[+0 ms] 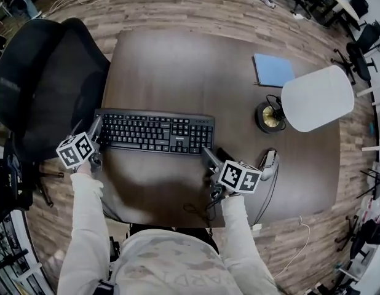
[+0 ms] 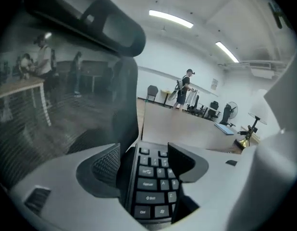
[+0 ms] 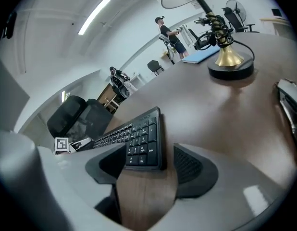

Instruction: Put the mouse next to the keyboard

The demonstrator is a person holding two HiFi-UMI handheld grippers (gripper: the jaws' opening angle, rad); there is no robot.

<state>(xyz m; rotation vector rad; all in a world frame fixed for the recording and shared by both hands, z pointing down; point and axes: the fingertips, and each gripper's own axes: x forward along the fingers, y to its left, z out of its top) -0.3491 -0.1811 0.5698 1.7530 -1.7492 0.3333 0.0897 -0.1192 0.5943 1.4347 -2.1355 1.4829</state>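
Keyboard [image 1: 154, 132] [image 2: 151, 186] [image 3: 139, 141]: we list one, black, full-width with a number pad. It lies flat, keys up, on the dark wood bench [image 1: 178, 60], left of centre, its long side along the near edge.

Mouse [image 1: 269, 164] [image 3: 289, 107]: we list one, pale grey with dark trim. It rests on the bench right of the keyboard, apart from it, with a dark cable trailing nearward.

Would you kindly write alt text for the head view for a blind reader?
A person holds two open grippers at a black keyboard on a dark table: the left gripper at its left end, the right gripper at its right end. A mouse lies right of the right gripper.
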